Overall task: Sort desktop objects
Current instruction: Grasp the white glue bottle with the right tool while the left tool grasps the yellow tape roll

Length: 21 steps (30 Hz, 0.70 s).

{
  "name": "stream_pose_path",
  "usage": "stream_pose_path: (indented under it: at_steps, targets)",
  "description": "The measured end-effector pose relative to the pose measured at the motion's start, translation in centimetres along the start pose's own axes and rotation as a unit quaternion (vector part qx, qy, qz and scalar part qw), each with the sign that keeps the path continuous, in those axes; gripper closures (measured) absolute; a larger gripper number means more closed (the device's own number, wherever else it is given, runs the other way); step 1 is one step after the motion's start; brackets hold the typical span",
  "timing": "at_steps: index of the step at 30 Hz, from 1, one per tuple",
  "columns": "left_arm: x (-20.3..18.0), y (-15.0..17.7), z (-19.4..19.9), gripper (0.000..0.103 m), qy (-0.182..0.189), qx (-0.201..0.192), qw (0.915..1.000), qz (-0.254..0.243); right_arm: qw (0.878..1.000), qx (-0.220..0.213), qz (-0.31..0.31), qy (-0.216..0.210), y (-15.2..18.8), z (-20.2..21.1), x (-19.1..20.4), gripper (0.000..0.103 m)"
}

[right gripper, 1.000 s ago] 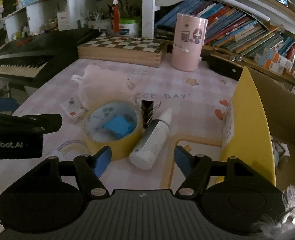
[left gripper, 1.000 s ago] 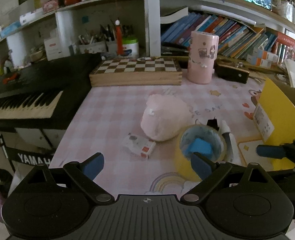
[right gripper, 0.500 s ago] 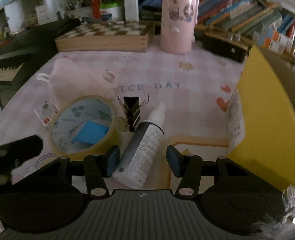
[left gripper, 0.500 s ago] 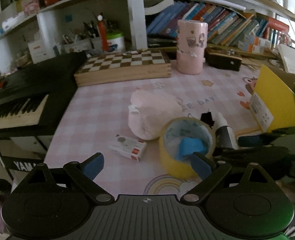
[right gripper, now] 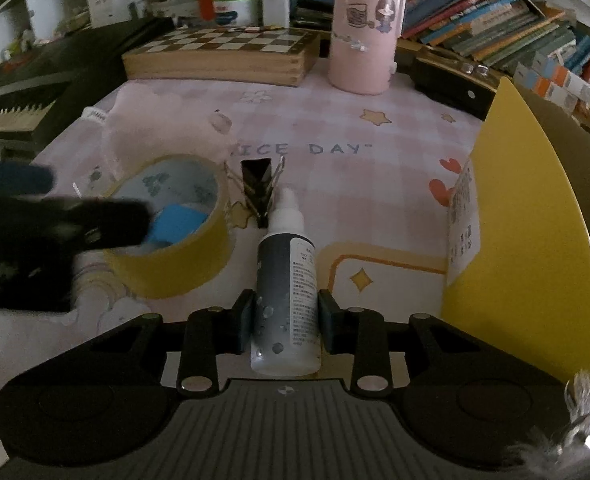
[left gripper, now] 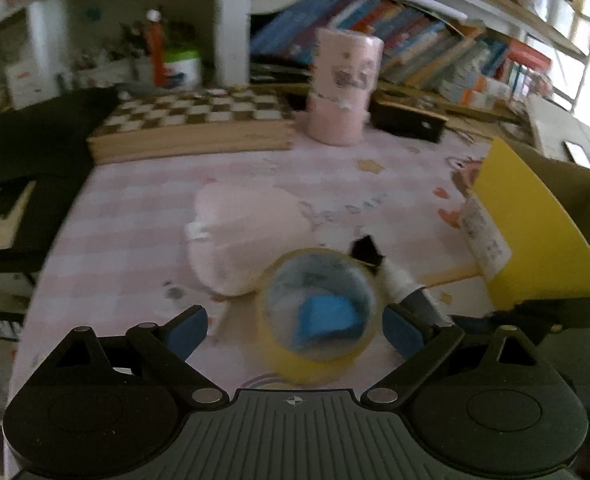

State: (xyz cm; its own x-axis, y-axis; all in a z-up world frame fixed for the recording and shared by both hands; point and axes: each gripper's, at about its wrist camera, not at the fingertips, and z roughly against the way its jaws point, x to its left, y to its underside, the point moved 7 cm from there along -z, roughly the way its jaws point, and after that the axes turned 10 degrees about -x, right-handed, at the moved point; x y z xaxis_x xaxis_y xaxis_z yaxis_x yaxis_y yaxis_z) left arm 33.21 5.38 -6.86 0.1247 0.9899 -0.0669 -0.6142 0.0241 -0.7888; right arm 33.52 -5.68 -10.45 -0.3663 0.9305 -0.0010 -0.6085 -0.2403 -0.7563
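On the pink checked table (right gripper: 395, 184), low in the frame, the right claw (right gripper: 285, 322) is closing on the bottle's (right gripper: 287, 300) stiff, likely slippery, light body. The left claw (left gripper: 295, 330) gapes around the tape roll (left gripper: 319, 312).

A wooden checkered chessboard box (right gripper: 219, 54) lies along the desk's far edge; a black electronic keyboard (right gripper: 19, 92) borders its left edge; colourful books (right gripper: 495, 20) fill the shelf behind.
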Motion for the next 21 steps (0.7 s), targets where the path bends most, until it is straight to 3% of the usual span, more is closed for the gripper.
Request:
stream_pose_path:
  at_steps: [6, 10, 12, 21]
  targets:
    - [-1.6, 0.3, -2.7, 0.008, -0.007, 0.026, 0.9986, -0.045, 1.0, -0.003, 0.009, -0.002, 0.2, 0.2, 0.1, 0.072]
    - [-1.7, 0.6, -4.2, 0.011, -0.009, 0.044, 0.9981, -0.043, 1.0, -0.004, 0.009, -0.003, 0.2, 0.1, 0.2, 0.072]
    - [-1.8, 0.9, -4.8, 0.018, -0.009, 0.052, 0.9975, -0.047, 1.0, -0.004, 0.011, -0.003, 0.1, 0.1, 0.2, 0.072]
    - [-1.5, 1.4, -4.5, 0.019, -0.008, 0.054, 0.9978, -0.037, 1.0, -0.008, 0.012, -0.009, -0.1, -0.3, 0.1, 0.072]
